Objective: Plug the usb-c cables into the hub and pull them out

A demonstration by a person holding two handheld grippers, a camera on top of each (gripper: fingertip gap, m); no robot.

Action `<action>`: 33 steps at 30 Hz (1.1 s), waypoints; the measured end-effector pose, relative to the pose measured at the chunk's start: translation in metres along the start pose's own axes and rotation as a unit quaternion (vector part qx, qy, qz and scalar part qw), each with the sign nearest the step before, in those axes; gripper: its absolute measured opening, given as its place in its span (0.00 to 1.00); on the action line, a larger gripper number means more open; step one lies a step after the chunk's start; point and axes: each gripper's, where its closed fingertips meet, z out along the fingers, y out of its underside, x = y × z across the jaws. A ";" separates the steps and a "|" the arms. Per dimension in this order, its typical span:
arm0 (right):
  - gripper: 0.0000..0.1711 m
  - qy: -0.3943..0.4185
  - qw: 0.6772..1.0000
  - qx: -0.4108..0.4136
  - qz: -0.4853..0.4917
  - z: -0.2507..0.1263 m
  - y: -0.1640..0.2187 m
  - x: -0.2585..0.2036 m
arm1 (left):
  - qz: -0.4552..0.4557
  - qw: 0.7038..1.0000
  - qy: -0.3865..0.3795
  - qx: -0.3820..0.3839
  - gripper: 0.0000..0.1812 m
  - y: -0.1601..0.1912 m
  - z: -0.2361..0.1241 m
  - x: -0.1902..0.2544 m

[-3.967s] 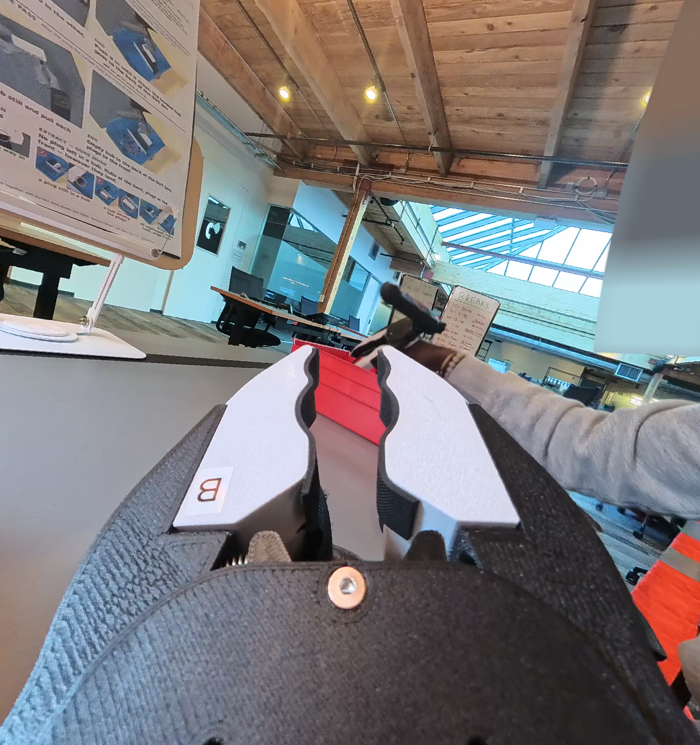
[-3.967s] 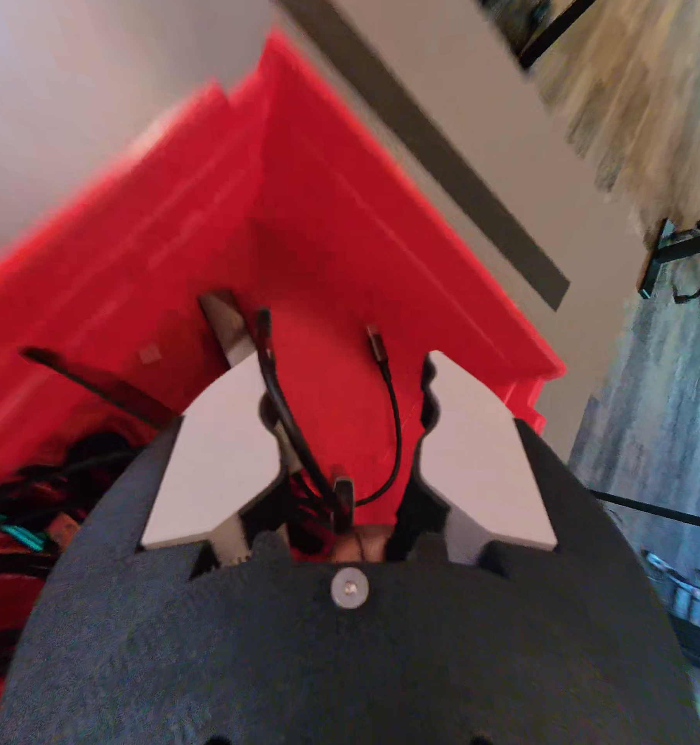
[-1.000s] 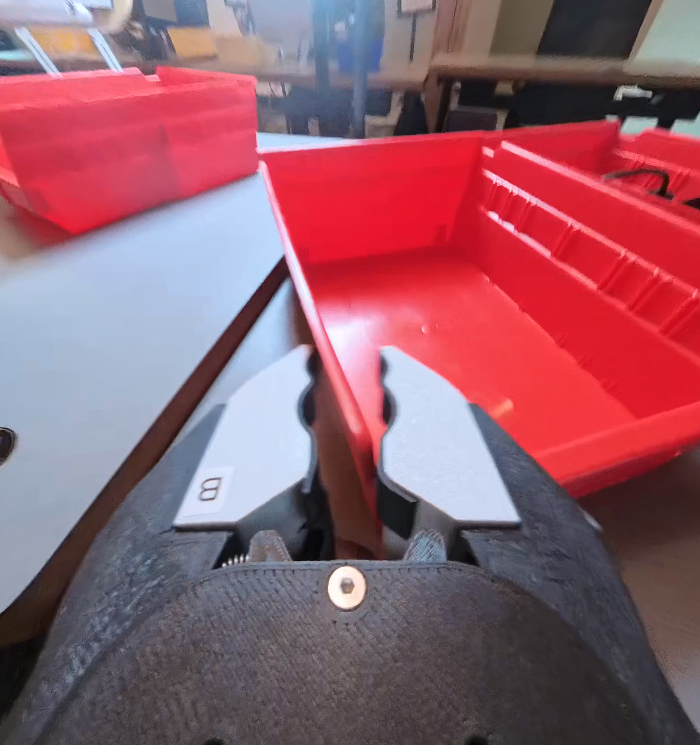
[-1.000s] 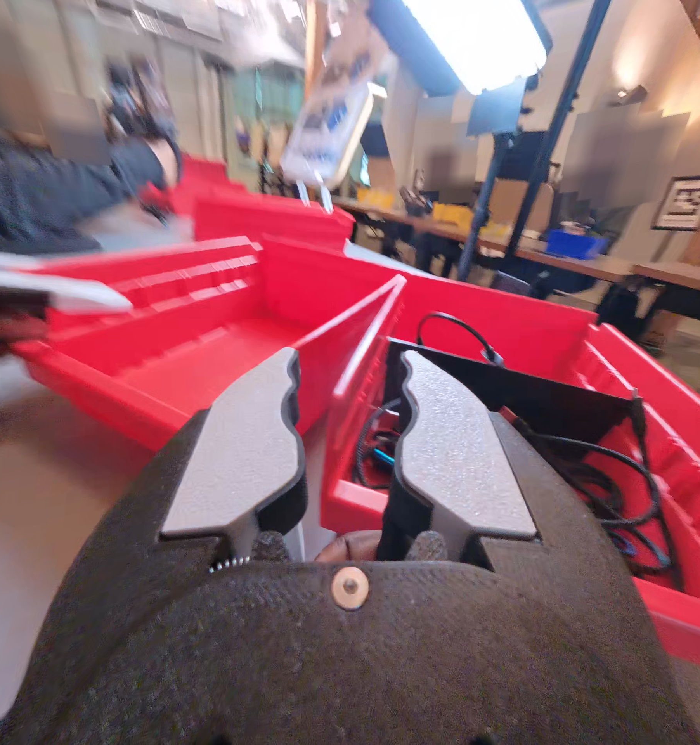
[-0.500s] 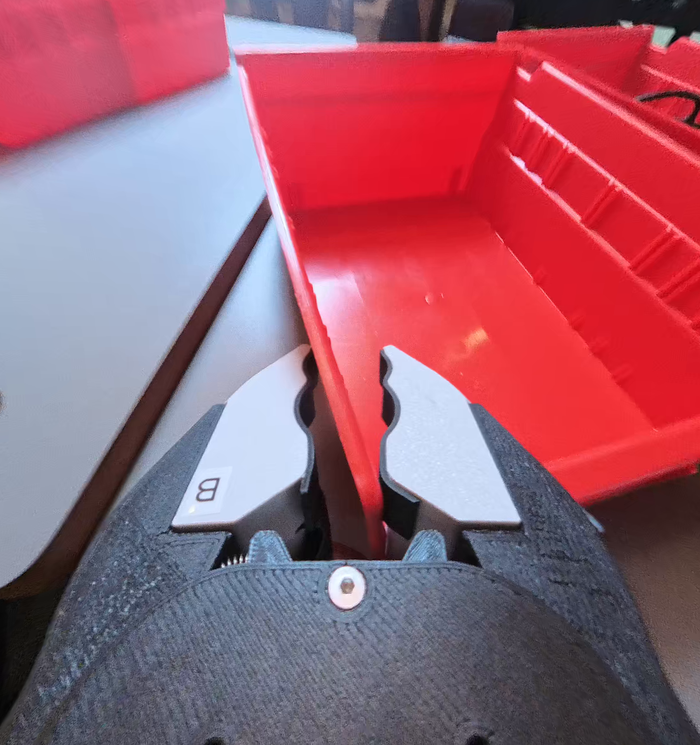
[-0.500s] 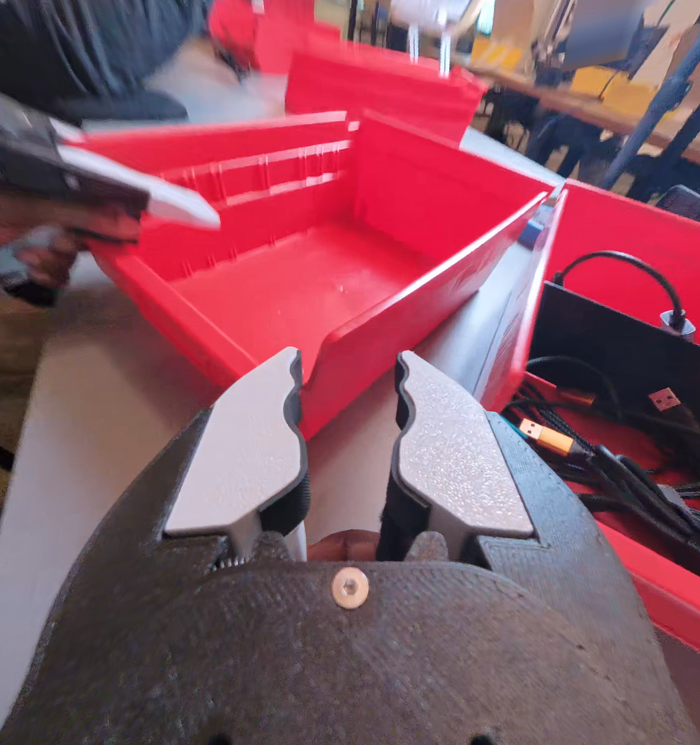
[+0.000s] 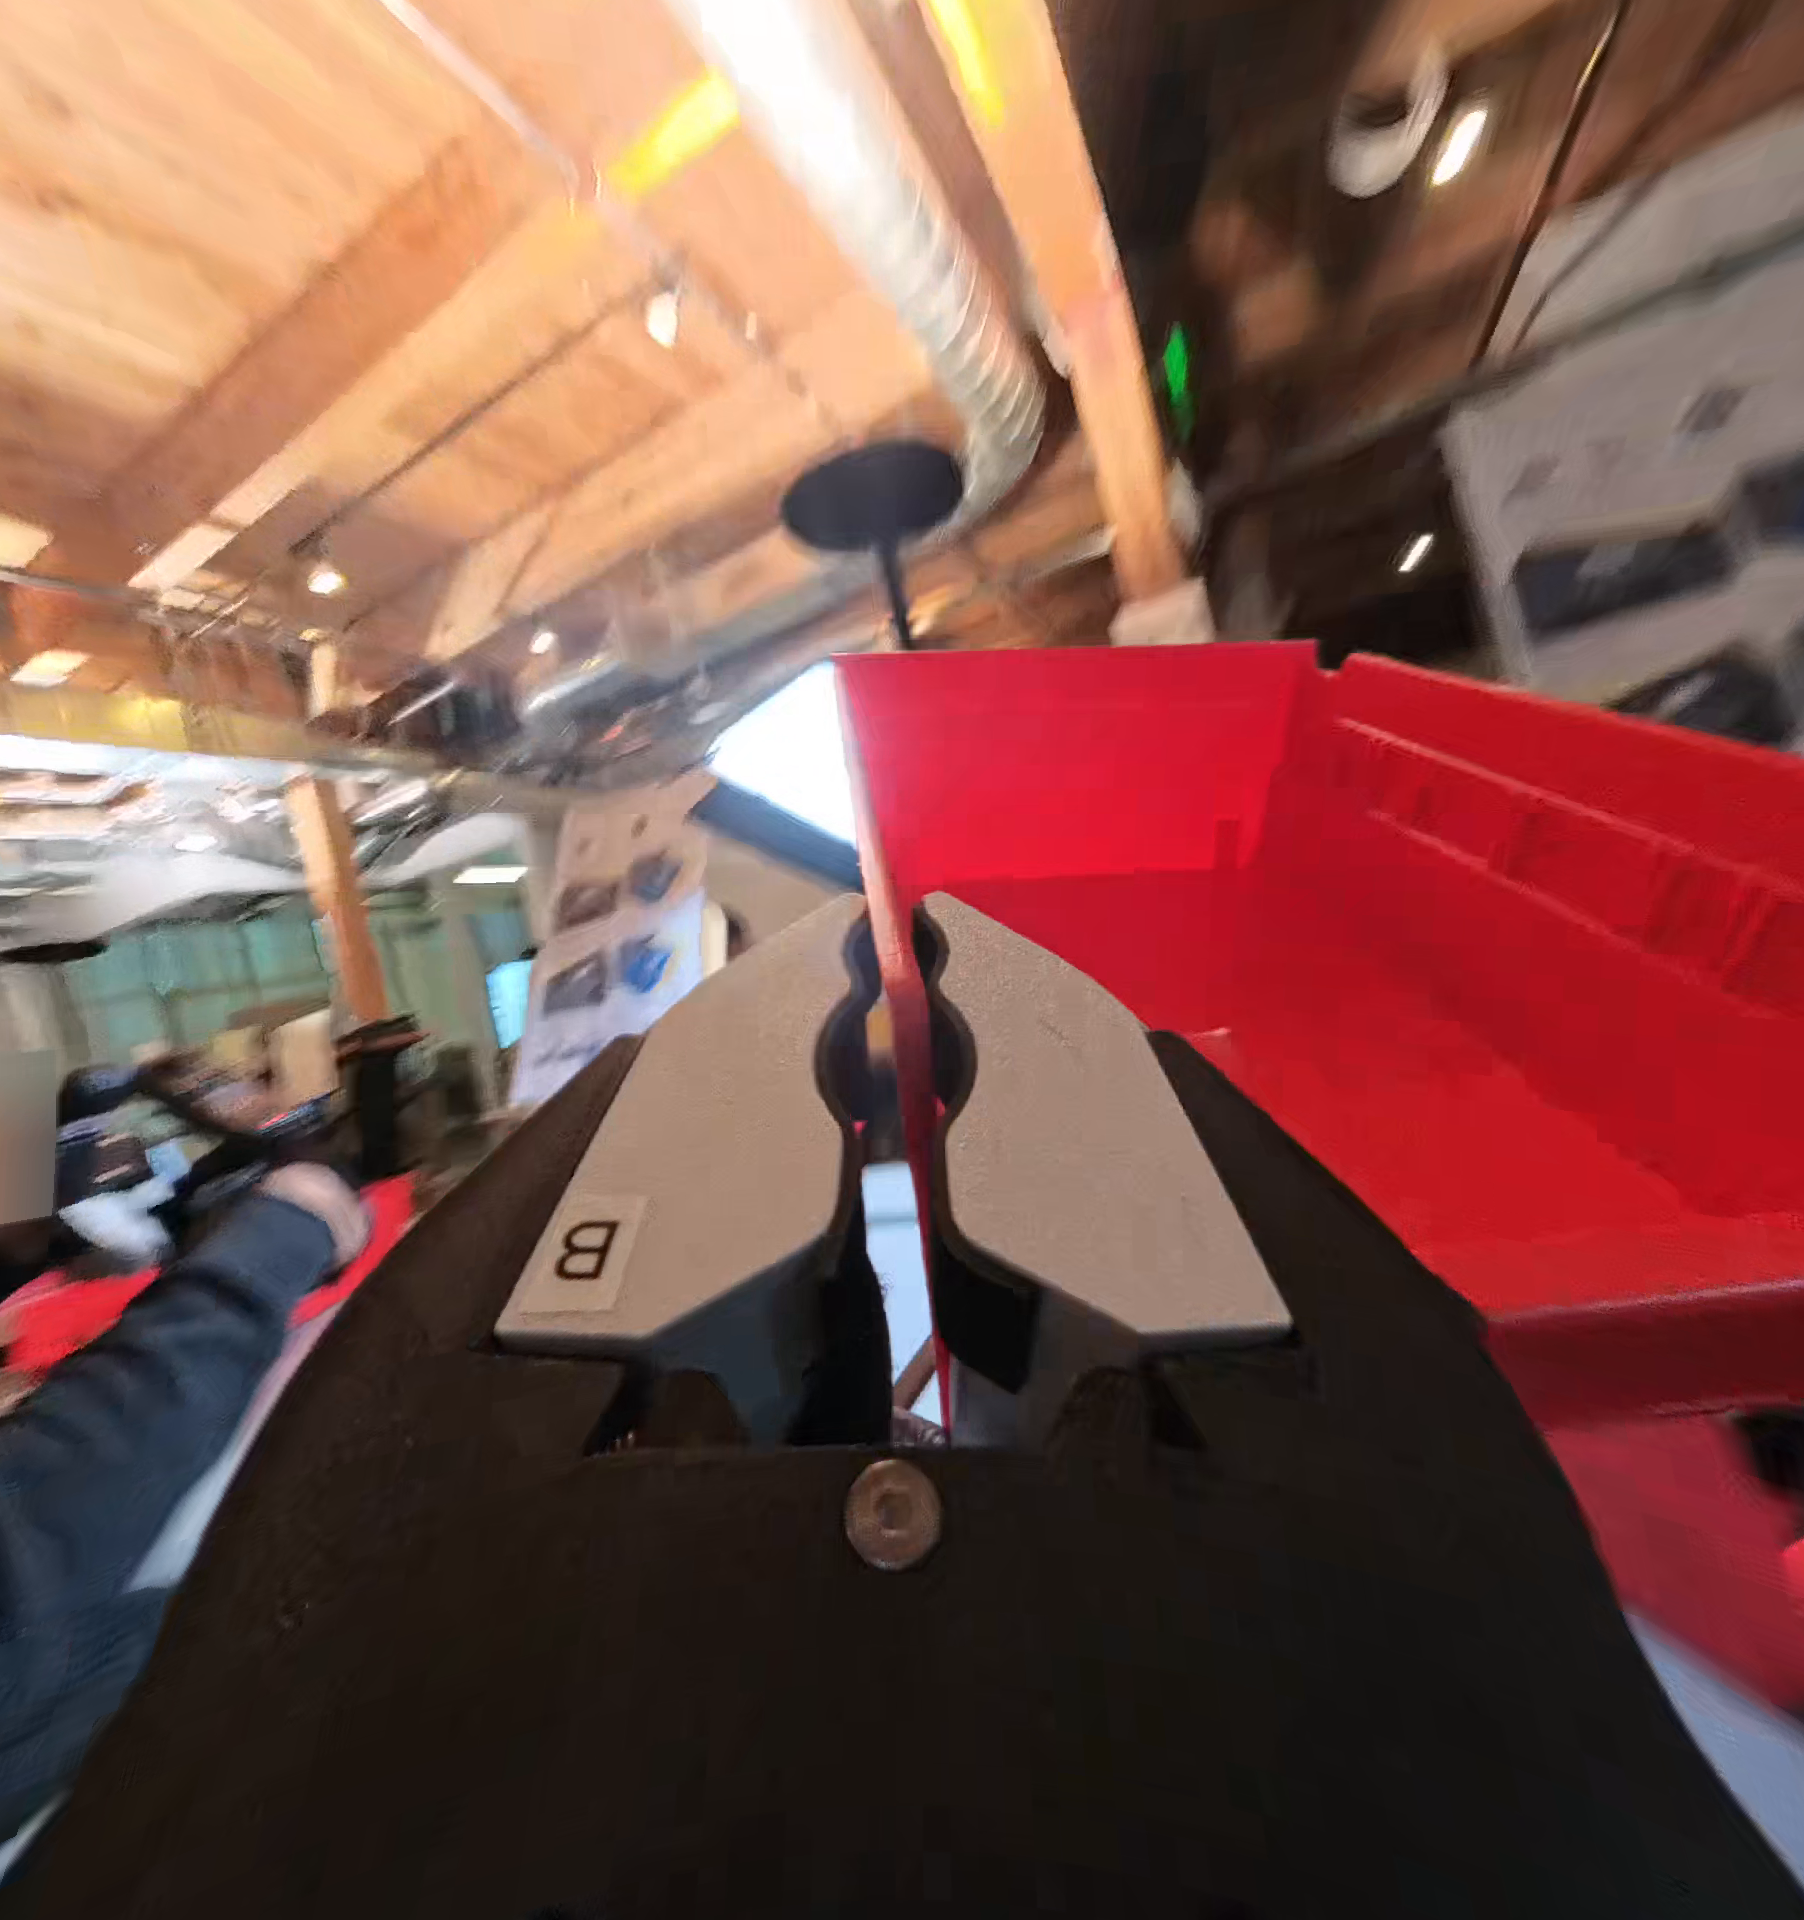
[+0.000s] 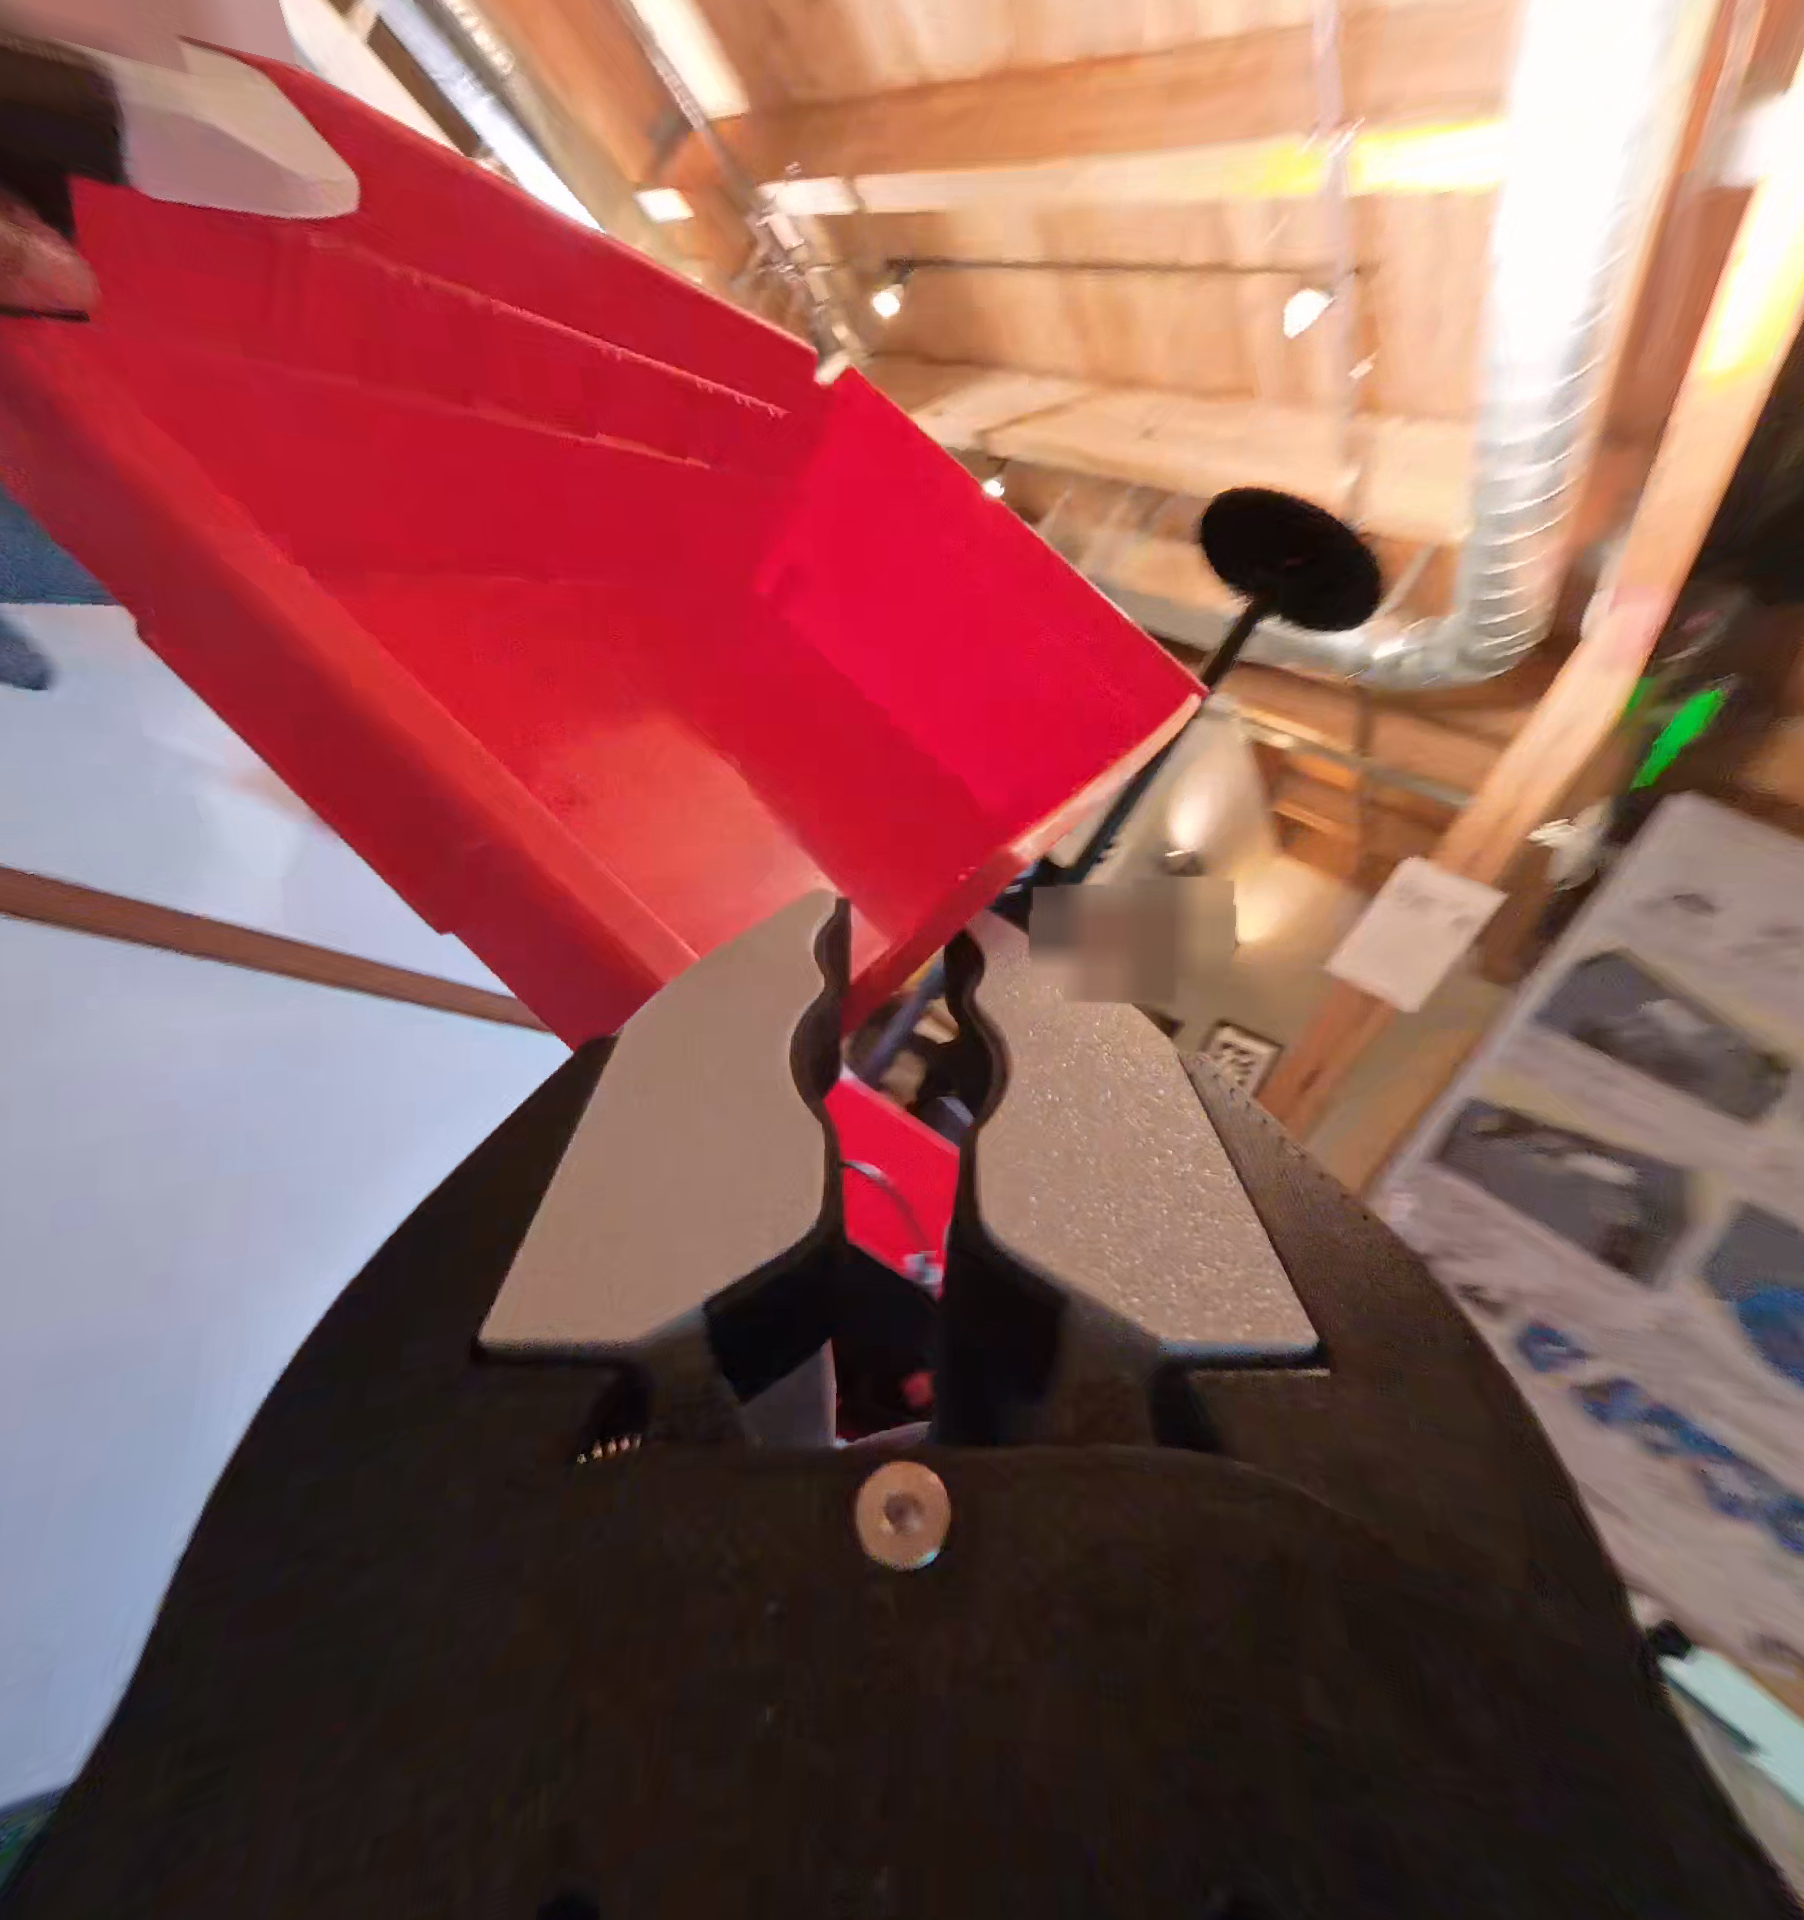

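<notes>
An empty red bin point(image 7: 1397, 1091) is held up in the air and tilted, between both grippers. My left gripper point(image 7: 893, 925) is shut on the bin's thin left wall. My right gripper point(image 8: 898, 935) is shut on the near wall of the same bin point(image 8: 586, 623), at its corner. The left gripper's grey finger point(image 8: 233, 166) shows on the bin's far wall in the right wrist view. Through the gap between my right fingers, part of a second red bin point(image 8: 898, 1153) with a thin cable shows below. No hub is in view.
Both views look up at a wooden ceiling with a silver duct point(image 8: 1532, 468) and a black round lamp point(image 7: 872, 499). A person's dark sleeve point(image 7: 98, 1382) reaches in at the left. A white table point(image 8: 150, 1195) lies at the left, posters point(image 8: 1656, 1195) at the right.
The empty red bin has been lifted off the table and tilted up. Both views swung from the table to the ceiling. Both grippers closed tighter on its walls.
</notes>
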 end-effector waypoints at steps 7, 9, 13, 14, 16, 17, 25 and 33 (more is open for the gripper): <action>0.08 0.100 0.989 -0.093 -0.064 -0.088 0.014 0.110 | -0.187 0.969 0.164 0.003 0.06 -0.008 0.017 0.141; 0.08 0.118 0.978 -0.156 -0.073 -0.120 0.036 0.137 | -0.219 0.953 0.208 -0.028 0.06 -0.001 0.023 0.194; 0.07 0.185 0.946 -0.263 -0.043 -0.193 0.084 0.191 | -0.246 0.918 0.299 -0.090 0.07 0.010 0.024 0.309; 0.07 0.202 0.937 -0.283 -0.030 -0.211 0.097 0.203 | -0.248 0.909 0.317 -0.106 0.07 0.015 0.021 0.337; 0.07 0.235 0.916 -0.326 -0.011 -0.245 0.123 0.222 | -0.258 0.890 0.349 -0.139 0.08 0.025 0.013 0.387; 0.06 0.250 0.905 -0.344 -0.007 -0.261 0.133 0.230 | -0.257 0.883 0.362 -0.151 0.08 0.028 0.008 0.409; 0.07 0.299 0.846 -0.442 0.014 -0.348 0.182 0.258 | -0.252 0.832 0.455 -0.193 0.13 0.036 -0.032 0.507; 0.31 0.274 0.829 -0.487 0.023 -0.370 0.200 0.259 | -0.308 0.746 0.542 -0.236 0.32 0.037 -0.056 0.514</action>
